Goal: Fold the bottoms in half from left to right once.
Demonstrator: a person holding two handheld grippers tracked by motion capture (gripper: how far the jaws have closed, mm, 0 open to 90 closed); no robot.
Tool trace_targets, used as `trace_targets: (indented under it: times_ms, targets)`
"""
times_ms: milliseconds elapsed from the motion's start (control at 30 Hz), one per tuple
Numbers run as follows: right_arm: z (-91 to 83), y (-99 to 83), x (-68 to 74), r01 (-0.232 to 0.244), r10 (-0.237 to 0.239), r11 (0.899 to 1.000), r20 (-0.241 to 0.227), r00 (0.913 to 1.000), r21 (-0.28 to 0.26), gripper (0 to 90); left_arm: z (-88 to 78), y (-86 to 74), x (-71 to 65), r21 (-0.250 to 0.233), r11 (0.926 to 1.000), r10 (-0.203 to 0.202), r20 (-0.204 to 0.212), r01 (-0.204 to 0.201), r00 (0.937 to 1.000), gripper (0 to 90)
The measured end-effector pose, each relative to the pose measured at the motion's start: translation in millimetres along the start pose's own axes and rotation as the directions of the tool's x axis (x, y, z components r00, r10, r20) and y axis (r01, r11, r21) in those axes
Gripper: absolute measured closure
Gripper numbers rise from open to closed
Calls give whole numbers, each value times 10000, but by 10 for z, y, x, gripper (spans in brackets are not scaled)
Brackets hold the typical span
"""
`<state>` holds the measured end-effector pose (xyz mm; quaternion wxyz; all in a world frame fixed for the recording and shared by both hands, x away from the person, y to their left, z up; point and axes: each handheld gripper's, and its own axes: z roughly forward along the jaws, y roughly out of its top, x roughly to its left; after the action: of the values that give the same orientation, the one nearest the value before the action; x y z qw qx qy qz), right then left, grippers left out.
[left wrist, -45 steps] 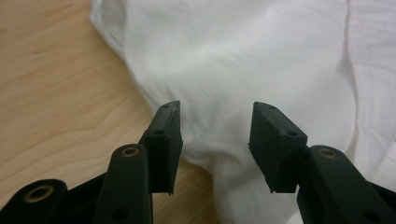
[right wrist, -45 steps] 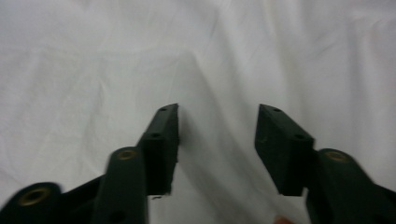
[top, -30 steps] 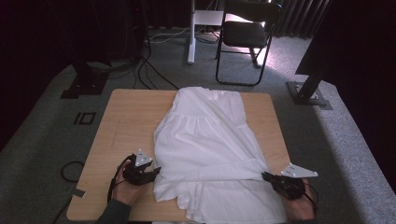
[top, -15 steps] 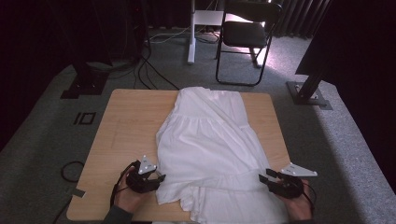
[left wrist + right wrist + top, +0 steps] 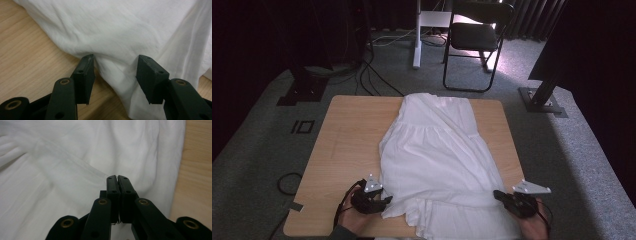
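My left claw (image 5: 113,75) gapes astride the white cotton dress's (image 5: 439,160) hem fold; right claw (image 5: 117,178) pinched shut, whether on cloth I can't tell.

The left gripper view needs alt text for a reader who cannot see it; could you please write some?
Two open black jaws of the left gripper straddle a bunched fold at the edge of a white garment, which lies on a light wooden table.

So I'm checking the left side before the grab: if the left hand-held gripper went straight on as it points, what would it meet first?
Most likely the dress: a fold at its edge already lies between the open jaws of the left hand-held gripper.
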<state>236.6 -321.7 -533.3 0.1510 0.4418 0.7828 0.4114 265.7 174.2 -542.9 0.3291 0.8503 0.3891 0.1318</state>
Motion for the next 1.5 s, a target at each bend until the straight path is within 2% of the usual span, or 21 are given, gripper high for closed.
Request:
trace_targets:
  times_ms: [100, 167, 200, 267, 333, 367, 467, 600, 733, 800, 900, 967, 1033, 1167, 1233, 1333, 1367, 1400, 1433, 1467, 1500]
  targets:
    - [-232, -202, 27, 20, -22, 9999, -162, 9999, -103, 849, -27, 21, 22, -85, 9999, -54, -90, 53, 9999, 491]
    - [-321, -317, -3, 67, -71, 10000, -763, 9971, -53, 768, -45, 37, 46, -160, 9999, -22, -163, 20, 9999, 491]
    - [-352, -353, -32, 110, -116, 9999, -940, 9955, -72, 700, -54, 47, 60, -189, 9998, -57, -223, 53, 9997, 491]
    - [-410, -360, -104, -106, 67, 9990, -894, 9960, -434, 611, -70, 78, 100, -243, 9997, -89, -339, 80, 9994, 488]
    - [-448, -276, -172, -366, 281, 9932, -765, 9967, -1110, 582, -81, 124, 145, -335, 9994, -106, -493, 90, 9987, 486]
    - [-440, -233, -188, -441, 357, 9913, -690, 9970, -1242, 570, -83, 153, 174, -373, 9993, -89, -595, 67, 9982, 486]
    - [-262, -32, -252, -349, 317, 9922, -292, 9991, -1196, 572, -58, 253, 277, -508, 9985, -244, -826, 202, 9963, 475]
    - [157, 255, -347, -244, 268, 9968, 305, 9992, -762, 550, 10, 383, 447, -620, 9968, -580, -1168, 510, 9915, 458]
    - [579, 605, -427, -18, 58, 9992, 1006, 9949, -398, 529, 128, 445, 643, -659, 9920, -1159, -1422, 1074, 9830, 413]
    - [734, 739, -458, 164, -127, 9994, 1188, 9928, -302, 516, 190, 457, 722, -697, 9875, -1499, -1331, 1417, 9797, 391]
    - [969, 931, -524, 69, -51, 9999, 1462, 9892, -116, 501, 317, 486, 788, -552, 9823, -1842, -1053, 1792, 9772, 373]
    - [1104, 1029, -567, -21, 29, 10000, 1478, 9890, -57, 496, 385, 511, 810, -508, 9808, -1927, -1079, 1882, 9753, 356]
    - [1233, 1105, -602, -129, 111, 9999, 1551, 9878, 102, 494, 448, 543, 841, -496, 9792, -2016, -1286, 1967, 9710, 336]
    - [1433, 1194, -636, -271, 214, 9990, 1508, 9883, 354, 494, 500, 599, 937, -890, 9682, -2435, -1191, 2339, 9626, 301]
    - [1497, 1220, -651, -347, 282, 9986, 1537, 9877, 397, 497, 522, 641, 985, -1003, 9645, -2548, -1111, 2442, 9606, 294]
    - [1588, 1238, -689, -578, 500, 9972, 1503, 9874, 479, 542, 591, 705, 1026, -902, 9649, -2551, -960, 2468, 9621, 296]
    - [1604, 1240, -697, -634, 553, 9967, 1475, 9875, 508, 589, 628, 728, 1034, -758, 9665, -2514, -902, 2451, 9637, 309]
    - [1619, 1241, -702, -723, 641, 9960, 1434, 9876, 523, 639, 664, 753, 1030, -697, 9712, -2334, -865, 2279, 9685, 359]
    - [1626, 1243, -705, -713, 637, 9960, 1345, 9889, 531, 739, 674, 767, 1026, -695, 9739, -2213, -782, 2162, 9721, 448]
    - [1622, 1245, -700, -686, 610, 9962, 1329, 9892, 532, 804, 682, 782, 1026, -607, 9756, -2138, -467, 2109, 9758, 612]
    - [1609, 1249, -690, -633, 552, 9965, 1390, 9888, 545, 863, 676, 789, 1011, -638, 9770, -2061, -335, 2037, 9780, 742]
